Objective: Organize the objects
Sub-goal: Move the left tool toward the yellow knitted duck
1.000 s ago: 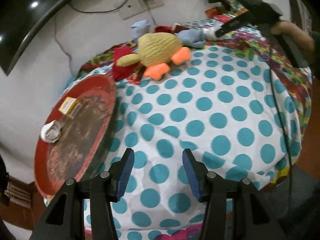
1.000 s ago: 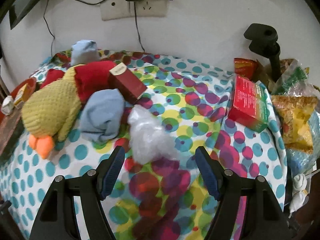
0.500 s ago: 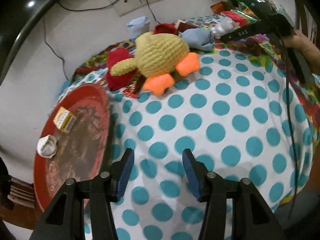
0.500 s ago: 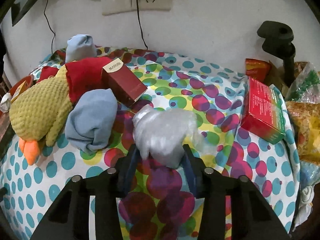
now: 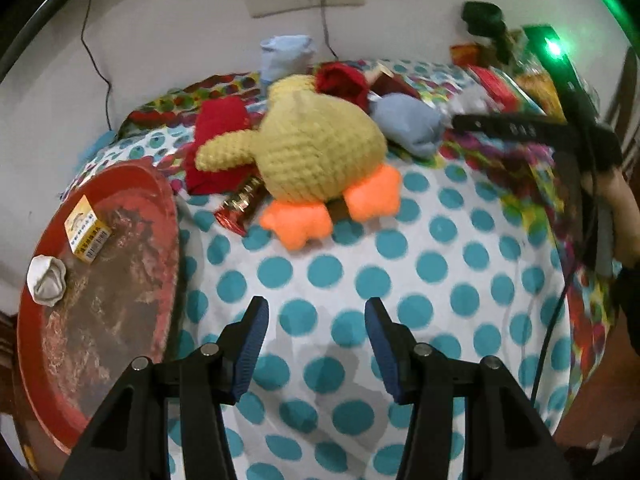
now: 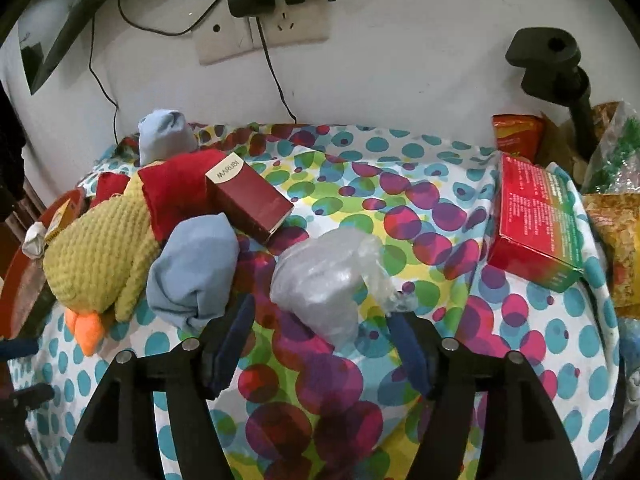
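Both grippers stand open and empty: right gripper (image 6: 320, 336) brackets the plastic bag (image 6: 324, 280) for a grasp; left gripper (image 5: 316, 336) hovers over the worktop (image 5: 400, 280).

Left wrist view: low over the dotted surface (image 5: 436, 272), looking along the left tool (image 5: 316, 332) toward the back wall, tray (image 5: 168, 216) at left edge. The duck (image 5: 320, 152) sits mid-distance; right tool (image 5: 516, 128) enters from the right.

Right wrist view: closer to the wall, facing the socket (image 6: 260, 32), right tool (image 6: 324, 344) in the foreground, bag (image 6: 320, 280) near.

Shared: duck (image 6: 100, 256), blue cloth (image 5: 412, 128) (image 6: 192, 276), maroon box (image 6: 248, 200), tray rim (image 6: 16, 276).
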{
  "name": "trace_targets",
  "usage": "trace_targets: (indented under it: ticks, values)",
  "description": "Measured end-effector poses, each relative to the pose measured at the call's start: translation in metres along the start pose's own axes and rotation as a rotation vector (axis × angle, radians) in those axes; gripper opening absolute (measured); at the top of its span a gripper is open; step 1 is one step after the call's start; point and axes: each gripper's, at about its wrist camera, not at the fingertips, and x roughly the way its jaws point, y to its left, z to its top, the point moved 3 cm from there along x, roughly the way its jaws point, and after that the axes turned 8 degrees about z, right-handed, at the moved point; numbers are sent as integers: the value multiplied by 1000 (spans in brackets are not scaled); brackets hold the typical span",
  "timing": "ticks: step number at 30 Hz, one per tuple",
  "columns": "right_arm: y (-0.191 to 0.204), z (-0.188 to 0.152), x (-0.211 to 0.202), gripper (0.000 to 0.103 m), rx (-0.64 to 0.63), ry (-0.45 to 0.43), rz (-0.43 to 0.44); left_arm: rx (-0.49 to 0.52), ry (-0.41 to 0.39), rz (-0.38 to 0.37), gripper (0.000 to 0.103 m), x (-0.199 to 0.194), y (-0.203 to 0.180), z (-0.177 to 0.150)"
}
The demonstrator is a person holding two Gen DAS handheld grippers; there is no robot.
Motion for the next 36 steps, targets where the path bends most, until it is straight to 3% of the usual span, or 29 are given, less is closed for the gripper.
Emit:
trace_targets:
  ticks: [4, 8, 15, 27, 36]
  values:
    - [0, 3, 4, 60, 22, -12, 13, -16, -1, 22, 51, -1, 4, 13]
    - [4, 3, 11, 35, 17, 7, 28, -33, -4, 3, 51, -2, 5, 21]
    - [11, 0, 13, 34, -17, 10, -24, -72, -1, -21, 51, -2, 4, 39]
    - [12, -1, 19, 33, -13, 37, -36, -138, 8, -85, 51, 8, 10, 87]
    - [9, 0, 18, 33, -4, 36, -33, -137, 41, -77, 57, 42, 9, 131]
